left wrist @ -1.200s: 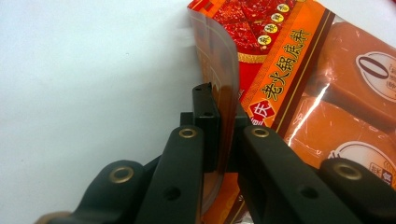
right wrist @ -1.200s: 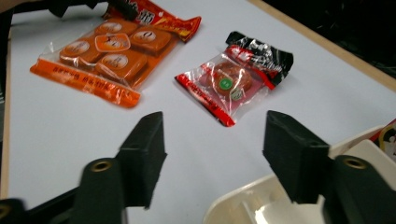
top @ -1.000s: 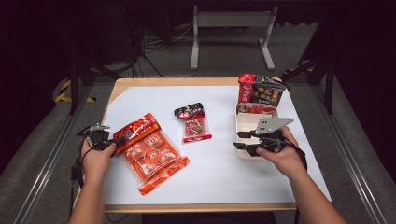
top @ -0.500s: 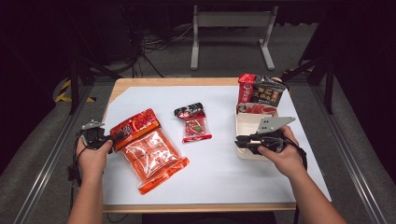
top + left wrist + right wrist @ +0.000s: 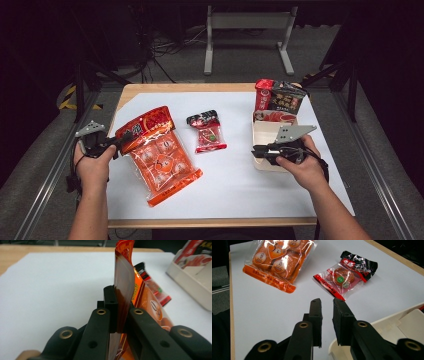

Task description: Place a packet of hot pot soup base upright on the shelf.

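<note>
The orange snack bag point(image 5: 160, 155) lies at the left centre of the high view on the white counter point(image 5: 240, 195), and its upper edge is clamped in the left claw point(image 5: 119, 312). Right of it, in the middle, is a small red packet point(image 5: 207, 132). At the right side the right claw point(image 5: 327, 315) has its jaws a little apart, holding nothing, over the rim of a cream tray point(image 5: 262, 135). Two dark packets point(image 5: 280, 97) stand at the upper right.
</note>
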{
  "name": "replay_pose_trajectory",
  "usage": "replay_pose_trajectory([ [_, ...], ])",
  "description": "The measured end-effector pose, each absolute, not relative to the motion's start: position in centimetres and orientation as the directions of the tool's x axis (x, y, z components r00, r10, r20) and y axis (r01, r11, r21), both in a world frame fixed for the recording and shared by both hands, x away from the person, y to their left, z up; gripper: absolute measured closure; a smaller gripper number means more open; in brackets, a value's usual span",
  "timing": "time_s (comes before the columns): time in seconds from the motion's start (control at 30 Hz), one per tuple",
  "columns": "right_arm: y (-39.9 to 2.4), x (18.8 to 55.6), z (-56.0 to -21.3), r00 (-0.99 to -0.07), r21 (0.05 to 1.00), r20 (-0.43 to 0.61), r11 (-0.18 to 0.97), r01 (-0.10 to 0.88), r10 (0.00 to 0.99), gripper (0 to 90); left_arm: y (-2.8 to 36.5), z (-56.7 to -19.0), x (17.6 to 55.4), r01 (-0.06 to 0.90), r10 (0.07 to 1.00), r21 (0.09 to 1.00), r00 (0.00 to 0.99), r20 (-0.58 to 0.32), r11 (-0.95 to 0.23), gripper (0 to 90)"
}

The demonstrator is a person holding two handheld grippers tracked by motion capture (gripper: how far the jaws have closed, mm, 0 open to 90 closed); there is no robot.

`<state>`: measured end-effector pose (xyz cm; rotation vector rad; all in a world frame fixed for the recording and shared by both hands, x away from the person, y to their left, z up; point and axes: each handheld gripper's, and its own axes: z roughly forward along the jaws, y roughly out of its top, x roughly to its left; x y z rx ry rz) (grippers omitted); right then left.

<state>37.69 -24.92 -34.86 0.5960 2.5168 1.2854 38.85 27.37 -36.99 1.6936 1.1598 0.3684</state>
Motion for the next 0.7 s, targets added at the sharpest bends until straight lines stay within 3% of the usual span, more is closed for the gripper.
replay_pose_trajectory([
  [0.7,-25.3,37.3,-34.2,-0.887,0.838,-0.026,0.494,0.233,0.461,75.6,24.1,-31.3,35.2,0.366,0.712,0.926,0.673,-0.199,-0.088,90.0],
])
